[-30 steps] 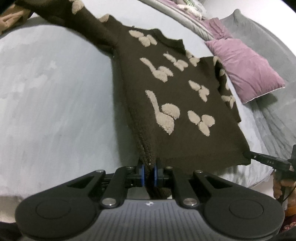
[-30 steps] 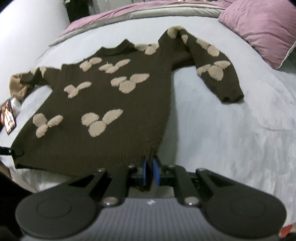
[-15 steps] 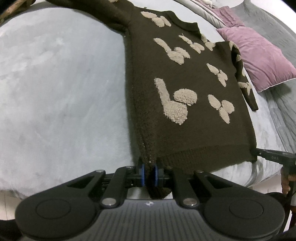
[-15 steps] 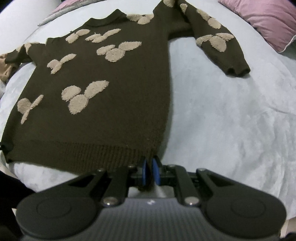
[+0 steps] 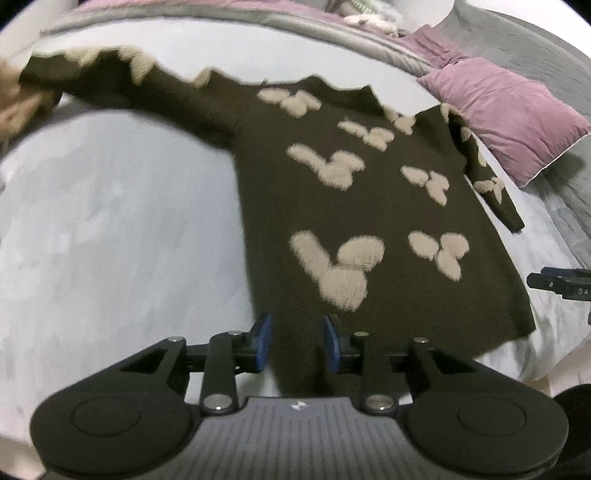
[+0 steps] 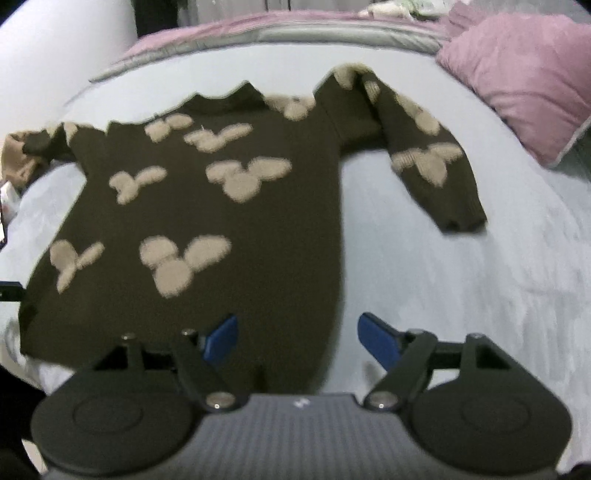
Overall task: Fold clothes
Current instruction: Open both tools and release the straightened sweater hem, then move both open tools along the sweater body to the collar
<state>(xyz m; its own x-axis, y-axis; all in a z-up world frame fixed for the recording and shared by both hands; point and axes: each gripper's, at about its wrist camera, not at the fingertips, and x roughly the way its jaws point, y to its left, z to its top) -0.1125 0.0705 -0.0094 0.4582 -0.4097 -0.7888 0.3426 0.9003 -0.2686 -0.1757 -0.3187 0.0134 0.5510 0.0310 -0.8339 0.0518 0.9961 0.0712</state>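
Note:
A dark brown sweater (image 5: 369,206) with beige fuzzy patches lies flat on the pale bed cover (image 5: 110,229), sleeves spread to both sides. My left gripper (image 5: 297,341) is at the sweater's lower left hem corner; its jaws are opening, the hem lies between the blue pads, and they no longer press on it. My right gripper (image 6: 299,339) is at the lower right hem corner of the sweater (image 6: 207,221); its jaws are opening wide, with the hem edge between them, untouched. The right gripper's tip (image 5: 554,282) shows at the far right of the left wrist view.
A purple pillow (image 5: 506,114) lies at the right near the sweater's sleeve (image 6: 424,155). A grey and purple blanket (image 6: 295,29) runs along the back. A tan cloth (image 6: 18,162) lies by the left sleeve cuff. The bed's front edge is just below the hem.
Both grippers were shut on the hem corners; now both have opened and let the hem drop onto the bed. The sweater lies flatter, and both views have tilted up.

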